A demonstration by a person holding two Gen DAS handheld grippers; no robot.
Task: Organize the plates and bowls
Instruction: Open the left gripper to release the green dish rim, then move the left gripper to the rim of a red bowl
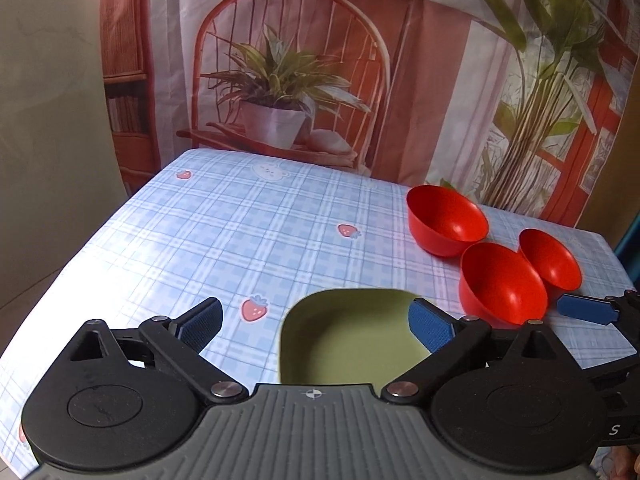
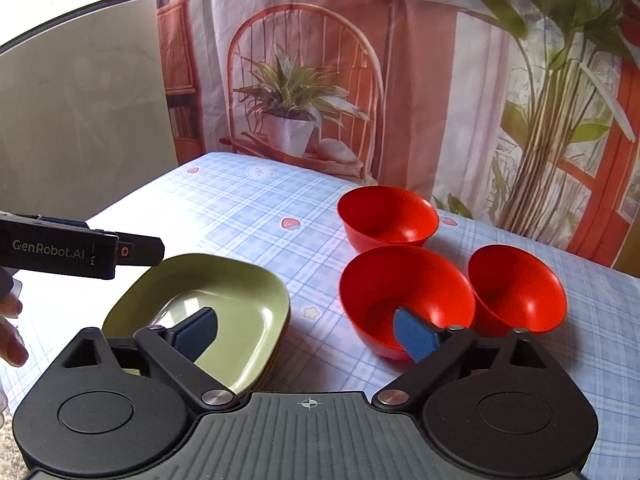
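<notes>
A green squarish plate [image 1: 352, 340] lies on the checked tablecloth, just ahead of my left gripper [image 1: 316, 322], which is open and empty above its near edge. The plate also shows in the right wrist view [image 2: 240, 300], seemingly on top of a stack. Three red bowls stand to its right: a far one [image 2: 388, 220], a near one [image 2: 404, 296] and a smaller right one [image 2: 516, 292]. They also show in the left wrist view: far [image 1: 448, 220], near [image 1: 502, 284], right [image 1: 550, 258]. My right gripper [image 2: 308, 334] is open and empty, between the plate and the near bowl.
The table [image 1: 200, 240] has a blue checked cloth with strawberry prints. A printed curtain [image 1: 360, 60] hangs behind its far edge. The left gripper's body [image 2: 76, 252] reaches in at the left of the right wrist view, with a hand [image 2: 12, 328] below it.
</notes>
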